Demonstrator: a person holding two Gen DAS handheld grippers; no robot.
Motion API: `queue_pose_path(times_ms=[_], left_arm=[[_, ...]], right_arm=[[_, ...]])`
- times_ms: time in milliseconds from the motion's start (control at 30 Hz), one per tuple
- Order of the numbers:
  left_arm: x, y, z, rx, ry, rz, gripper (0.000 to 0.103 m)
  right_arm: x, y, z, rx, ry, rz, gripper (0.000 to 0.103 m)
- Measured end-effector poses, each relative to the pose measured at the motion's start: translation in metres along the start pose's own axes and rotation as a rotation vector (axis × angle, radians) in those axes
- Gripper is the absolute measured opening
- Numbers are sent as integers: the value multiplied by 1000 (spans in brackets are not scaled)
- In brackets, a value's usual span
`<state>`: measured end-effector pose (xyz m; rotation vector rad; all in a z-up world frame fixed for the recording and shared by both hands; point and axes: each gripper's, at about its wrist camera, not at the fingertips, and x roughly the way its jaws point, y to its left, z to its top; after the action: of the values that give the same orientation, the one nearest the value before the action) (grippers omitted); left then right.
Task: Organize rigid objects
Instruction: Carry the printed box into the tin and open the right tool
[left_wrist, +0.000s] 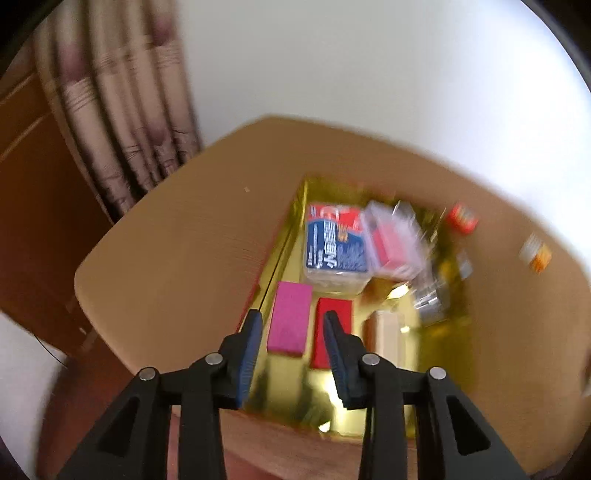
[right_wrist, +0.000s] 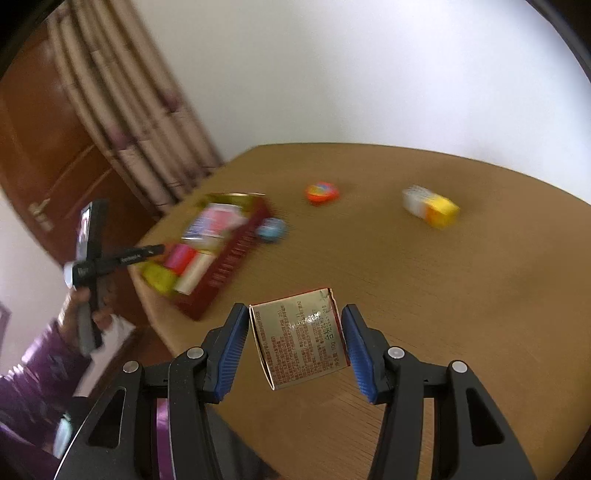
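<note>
I'm working over a round-cornered desk (right_wrist: 424, 277) with a smooth tan wood-grain top. On it sits the tray (left_wrist: 288, 236), a shallow box with a mirror-like gold lining and dark red printed outer walls, already holding several blocks. Its shiny floor looks slippery to me, so anything dropped in at an angle could skid into its neighbours.

In my right tool (right_wrist: 295, 343) I'm pinching a small carton (right_wrist: 299, 339), thin gold-and-red card with fine print. It sits tilted between the ribbed blue pads, above the desk and well apart from the tray. My worry is that the card is soft and one top corner looks torn; squeeze harder and it may crush, go easier and it may twist out on the way over.

My left tool (left_wrist: 291, 350) hangs over the tray's near end with its jaws spread and nothing between them. A pink block (left_wrist: 290, 319) with a matt, faintly fuzzy face lies below the gap, and a red block (left_wrist: 328, 332) lies beside it, partly behind the right finger. The clear-lidded plastic case (left_wrist: 334, 243) with the blue label fills the far end, so free floor is scarce and the carton could jam against a wall.

Loose on the desk remain a yellow-and-white box (right_wrist: 432, 206) and a small round red item (right_wrist: 322, 192), both too blurred to judge further. The two tools could also clash over the tray.
</note>
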<state>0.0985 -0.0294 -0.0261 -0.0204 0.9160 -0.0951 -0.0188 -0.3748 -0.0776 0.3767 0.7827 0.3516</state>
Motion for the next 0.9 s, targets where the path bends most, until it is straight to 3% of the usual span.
queue_pose_path(times_ms=[133,233,333,500,700,733,833,900], left_arm=[[-44,18,-31,-119,-82,-2,46],[-61,25,-51,-145,-132,69,50],[-69,30,-61,-170,-167,112,50],[-61,40,-59,-172,-151,84,50],[-55,45,-58,-176,-125,38,50],[-54,46,-58,-179,-121,34,50],[-48,49,-59,-197,-94,13,50],[-43,51,-59,-209,-65,2,50]], right_arm=[[36,46,30,-56,17,157,50],[79,86,49,-102,64,250,50],[120,113,57,-139,120,281,50],[183,138,64,-158,203,276,50],[224,155,65,-242,245,180,51],[226,156,65,-252,250,181,52],[227,161,64,-283,243,158,76],[209,154,70,-283,191,175,75]])
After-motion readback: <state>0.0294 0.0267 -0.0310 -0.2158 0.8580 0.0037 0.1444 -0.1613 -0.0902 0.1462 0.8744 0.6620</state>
